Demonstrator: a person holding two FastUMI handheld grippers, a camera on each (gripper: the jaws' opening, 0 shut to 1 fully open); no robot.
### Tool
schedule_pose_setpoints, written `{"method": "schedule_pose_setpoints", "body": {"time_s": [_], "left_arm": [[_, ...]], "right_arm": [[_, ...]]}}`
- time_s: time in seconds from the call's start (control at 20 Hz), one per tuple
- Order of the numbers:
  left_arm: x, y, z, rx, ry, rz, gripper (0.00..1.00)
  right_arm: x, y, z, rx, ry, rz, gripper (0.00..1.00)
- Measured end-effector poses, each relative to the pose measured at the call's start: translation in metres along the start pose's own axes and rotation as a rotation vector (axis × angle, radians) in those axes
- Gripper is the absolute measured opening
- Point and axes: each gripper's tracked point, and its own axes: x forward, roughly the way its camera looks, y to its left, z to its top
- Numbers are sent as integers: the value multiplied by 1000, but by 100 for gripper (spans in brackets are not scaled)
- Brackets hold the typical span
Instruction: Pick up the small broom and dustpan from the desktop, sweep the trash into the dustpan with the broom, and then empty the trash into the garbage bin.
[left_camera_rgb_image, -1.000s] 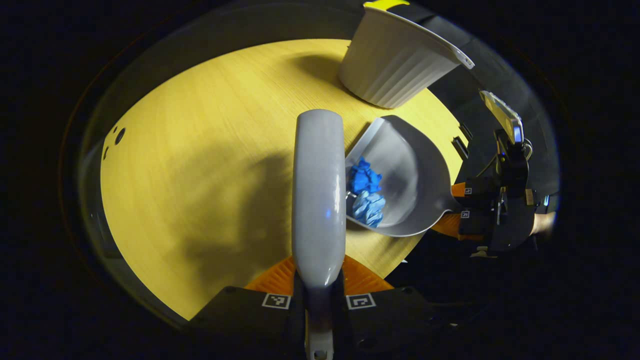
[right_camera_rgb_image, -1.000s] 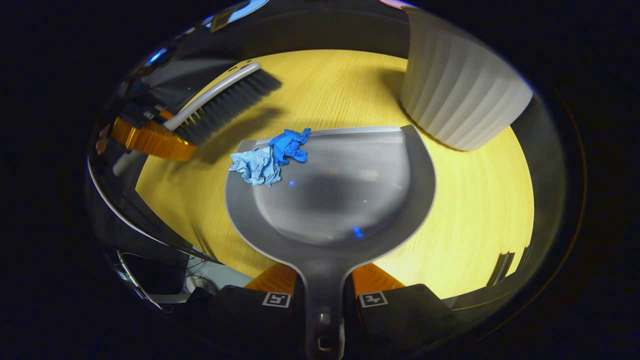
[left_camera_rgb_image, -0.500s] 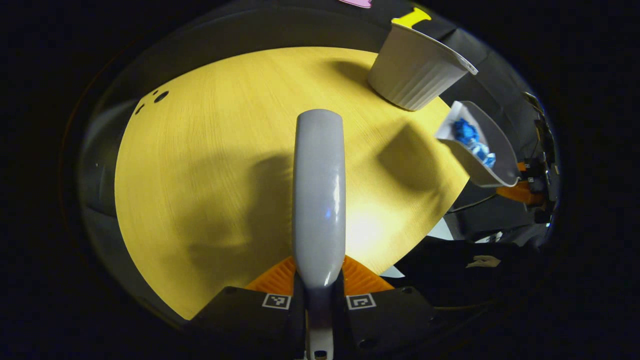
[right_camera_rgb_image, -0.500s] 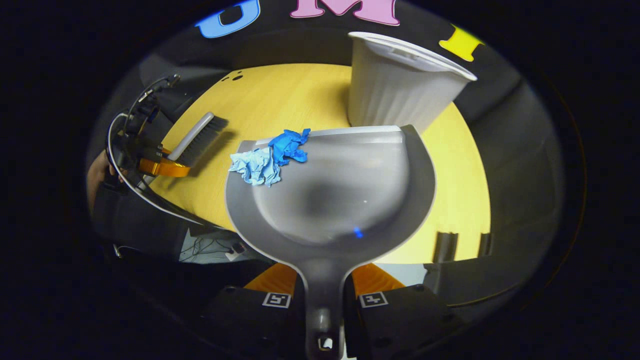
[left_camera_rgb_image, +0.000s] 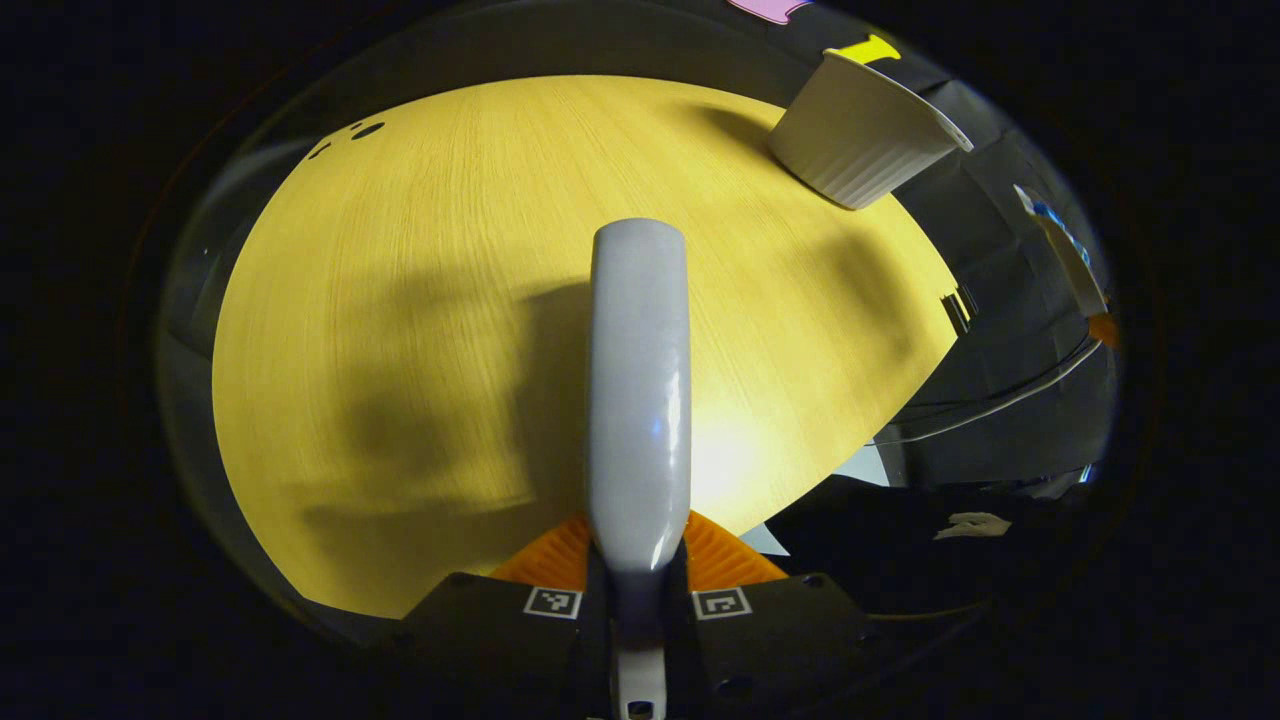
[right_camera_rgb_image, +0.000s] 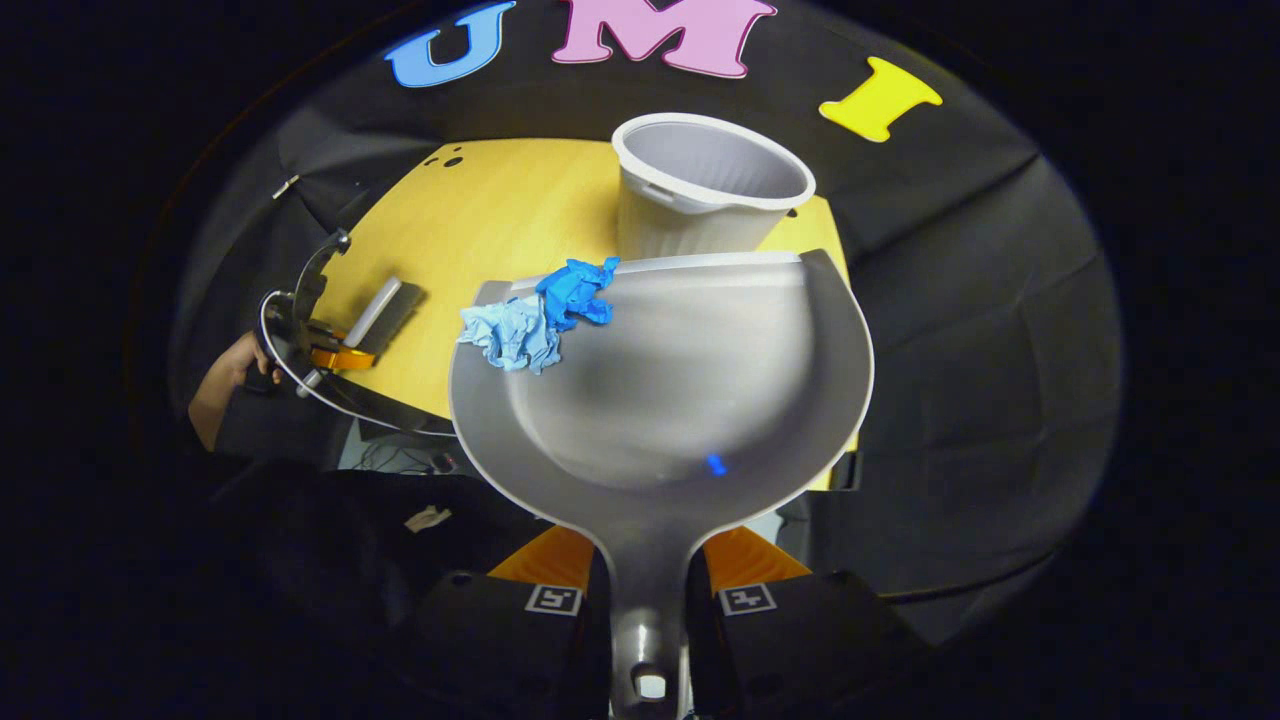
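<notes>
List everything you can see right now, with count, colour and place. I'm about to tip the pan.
Grey plastic dustpan: one, grey, held off the table by its handle, its front edge towards the bin.
Crumpled paper scraps: two, dark blue and light blue, touching, at the dustpan's front left corner.
White ribbed plastic garbage bin: one, white, upright on the table's far side, mouth open.
Small broom with grey handle: one, grey, held above the table.
Yellow wooden table: one, yellow, below both tools.
Right gripper: one, closed on the dustpan's handle.
Left gripper: one, closed on the broom's handle.
Person's hand: one, holding the left gripper, left of the table.
</notes>
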Motion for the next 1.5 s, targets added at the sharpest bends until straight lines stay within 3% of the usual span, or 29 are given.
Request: {"method": "schedule_pose_setpoints", "body": {"time_s": [0.35,0.55,0.75,0.95,1.15,1.3,1.5], "left_arm": [[1,-4,-2,-83,-40,-6,26],[3,-14,4,-172,-97,-11,26],[0,-17,9,-204,-134,-27,26],[-2,-17,8,-204,-144,-25,26],[-5,-20,4,-216,-149,-21,26],[-8,-19,-2,-199,-145,-12,26],[-11,-23,-6,-206,-141,-22,26]], "right_arm": [[-8,-47,94,80,-106,-40,35],[12,-89,141,24,-136,-145,35],[43,-122,179,-139,-141,-309,34],[68,-119,207,-323,-152,-390,35],[62,-132,234,-597,-218,-552,34],[57,-142,238,-672,-236,-598,34],[48,-145,251,-860,-262,-743,35]]}}
